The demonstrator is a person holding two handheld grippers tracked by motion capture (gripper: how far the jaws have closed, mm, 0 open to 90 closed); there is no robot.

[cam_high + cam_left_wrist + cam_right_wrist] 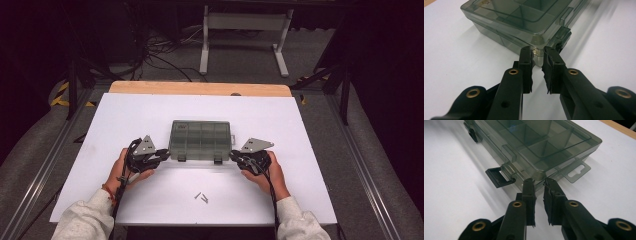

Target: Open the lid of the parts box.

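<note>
A person seated at a white table (125, 130) brings two hand-held grippers to the near corners of a smoke-grey, see-through organiser box (200, 139), which lies flat and closed near the middle of the tabletop, its long front edge facing the person. The left gripper (161, 153) sits at the box's near-left corner and the right gripper (235, 156) at its near-right corner, one on each side of the two front latches. In the left gripper view the jaws stand nearly together with a narrow gap, their tips framing the box's rounded corner (537, 51); whether the pads press on it cannot be told. The right gripper view shows the same narrow gap, the tips at the lower front edge beside a dark latch (499, 178) that hangs flipped open; contact there is likewise unclear. The box looks light, rigid and thin-walled, with divided compartments that appear empty, so it is likely to slide on the smooth surface rather than resist a push. Its glossy plastic probably offers little grip; the lid's rim, the corner lip or the latch tabs seem the surest places to take hold, with one gripper steadying the base. A few small dark pieces (201, 197) lie on the table nearer the person, well apart from the box.
</note>
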